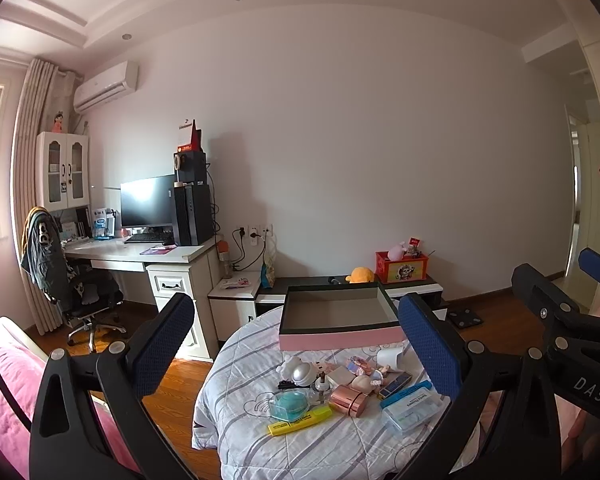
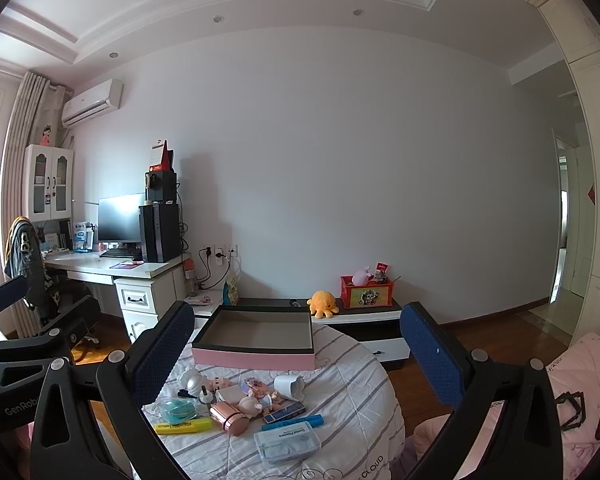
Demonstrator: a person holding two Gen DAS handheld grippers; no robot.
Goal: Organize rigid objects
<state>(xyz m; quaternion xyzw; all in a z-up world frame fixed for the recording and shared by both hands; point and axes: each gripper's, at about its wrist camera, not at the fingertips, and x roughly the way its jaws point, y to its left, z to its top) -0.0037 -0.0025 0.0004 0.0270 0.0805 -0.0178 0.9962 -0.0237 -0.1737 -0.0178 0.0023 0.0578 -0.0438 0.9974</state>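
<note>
Pink-sided box (image 1: 342, 338), dark rim, grey inside, open-topped and upright at the far side of the striped quilt (image 1: 320, 440). Loose items clustered just in front of it:
- yellow highlighter (image 1: 299, 421), lying flat, nearest edge
- teal item in a clear case (image 1: 289, 405), touching the highlighter
- rose-gold cylinder (image 1: 347, 400), on its side
- clear dental-floss box (image 1: 411, 407), flat (label up)
- blue marker (image 2: 293, 422), beside the floss box
- white cup (image 2: 289, 386), tipped over
- small figurines (image 1: 366, 372), mid-pile, details unclear
</note>
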